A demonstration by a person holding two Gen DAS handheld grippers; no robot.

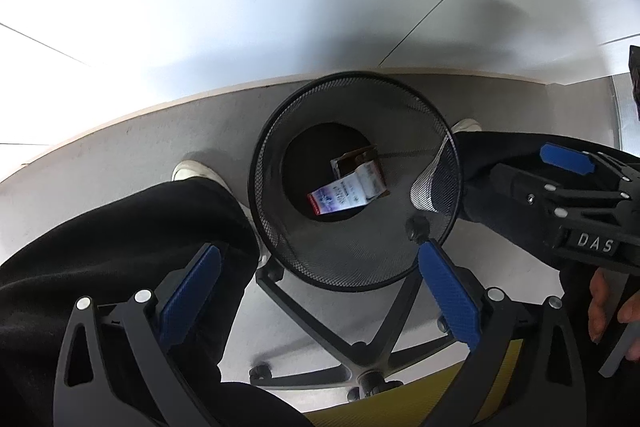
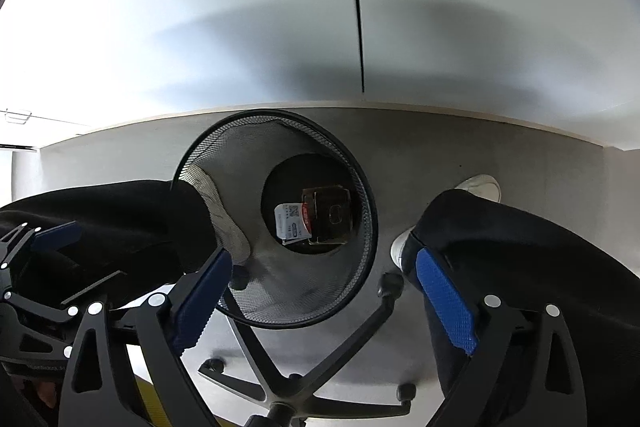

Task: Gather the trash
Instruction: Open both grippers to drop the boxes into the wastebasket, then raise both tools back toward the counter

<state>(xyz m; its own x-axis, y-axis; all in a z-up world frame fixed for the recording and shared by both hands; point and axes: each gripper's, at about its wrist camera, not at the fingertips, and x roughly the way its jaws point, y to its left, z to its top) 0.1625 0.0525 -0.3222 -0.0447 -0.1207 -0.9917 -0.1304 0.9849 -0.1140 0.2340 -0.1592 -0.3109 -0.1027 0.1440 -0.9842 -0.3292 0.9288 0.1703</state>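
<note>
A black mesh waste bin point(image 1: 280, 243) stands on the grey floor between the person's legs; it also shows in the right wrist view point(image 2: 280, 303). At its bottom lie a white, blue and red carton point(image 1: 344, 195) and a brown box point(image 1: 358, 157); both show in the right wrist view, the carton point(image 2: 291, 223) and the brown box point(image 2: 332, 215). My left gripper point(image 1: 320, 291) is open and empty above the bin's near rim. My right gripper point(image 2: 324, 295) is open and empty above the bin. It also shows from the side in the left wrist view point(image 1: 568, 163).
A white table top point(image 1: 240, 7) lies beyond the bin. A chair's star base with casters point(image 1: 360, 359) and a yellow seat point(image 1: 400, 407) are below the grippers. The person's black trouser legs point(image 1: 120, 235) and white shoes point(image 1: 196, 171) flank the bin.
</note>
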